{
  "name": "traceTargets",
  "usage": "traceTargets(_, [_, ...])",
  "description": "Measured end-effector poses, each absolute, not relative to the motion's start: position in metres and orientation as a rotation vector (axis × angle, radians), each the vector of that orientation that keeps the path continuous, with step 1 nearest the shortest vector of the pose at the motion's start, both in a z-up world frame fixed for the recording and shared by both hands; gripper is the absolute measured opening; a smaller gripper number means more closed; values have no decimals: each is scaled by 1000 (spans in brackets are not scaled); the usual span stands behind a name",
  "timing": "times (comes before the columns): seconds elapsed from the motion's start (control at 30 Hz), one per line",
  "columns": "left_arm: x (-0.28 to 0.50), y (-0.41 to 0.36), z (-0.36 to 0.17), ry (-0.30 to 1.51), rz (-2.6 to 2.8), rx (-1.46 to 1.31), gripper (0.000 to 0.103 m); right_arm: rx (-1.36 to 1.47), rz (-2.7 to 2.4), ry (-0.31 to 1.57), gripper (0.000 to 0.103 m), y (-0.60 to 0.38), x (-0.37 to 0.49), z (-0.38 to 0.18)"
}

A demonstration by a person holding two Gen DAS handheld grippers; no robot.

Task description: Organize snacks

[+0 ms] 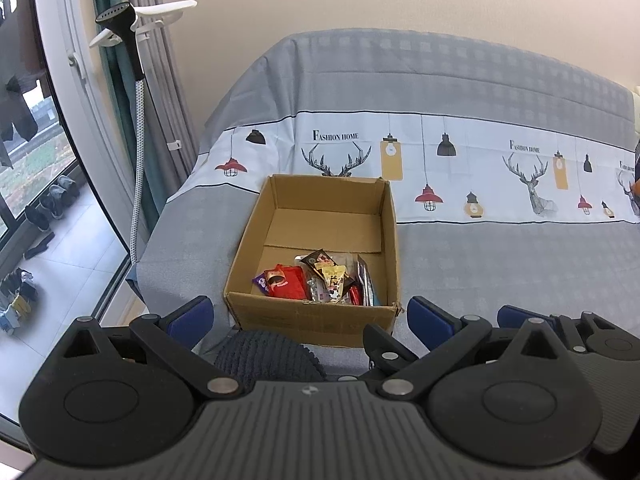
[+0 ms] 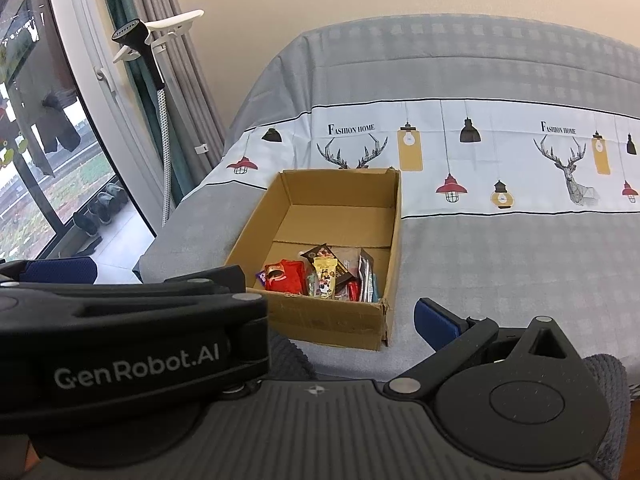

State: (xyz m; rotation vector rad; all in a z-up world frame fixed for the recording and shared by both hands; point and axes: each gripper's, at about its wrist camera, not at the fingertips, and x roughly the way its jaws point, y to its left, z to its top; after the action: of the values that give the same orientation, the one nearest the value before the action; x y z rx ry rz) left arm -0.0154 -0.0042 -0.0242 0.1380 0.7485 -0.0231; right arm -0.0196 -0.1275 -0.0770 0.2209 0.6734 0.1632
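An open cardboard box (image 1: pixel 280 200) stands on the grey bedsheet. Several snack packets (image 1: pixel 320 280) lie bunched against its near wall, among them a red packet (image 1: pixel 286 282). My left gripper (image 1: pixel 308 316) is open and empty, just short of the box's near wall. The box (image 2: pixel 332 188) and snacks (image 2: pixel 320 276) also show in the right wrist view. My right gripper is open and empty; its right finger (image 2: pixel 438 326) is near the box's right corner, and the left gripper's body (image 2: pixel 132 340) hides its left finger.
The bedsheet (image 1: pixel 500 260) has a white band printed with deer and lamps. A garment steamer on a pole (image 1: pixel 128 28), curtains and a large window stand at the left. Shoes (image 1: pixel 52 200) lie on the floor by the window. A dark knitted cushion (image 1: pixel 264 356) sits under the grippers.
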Motion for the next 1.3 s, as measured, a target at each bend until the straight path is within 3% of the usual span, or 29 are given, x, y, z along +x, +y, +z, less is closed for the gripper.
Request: traceTargets(1.3, [-19,-5,-25,741,-30,149,103,230,159,665,102,-125,-24,-79])
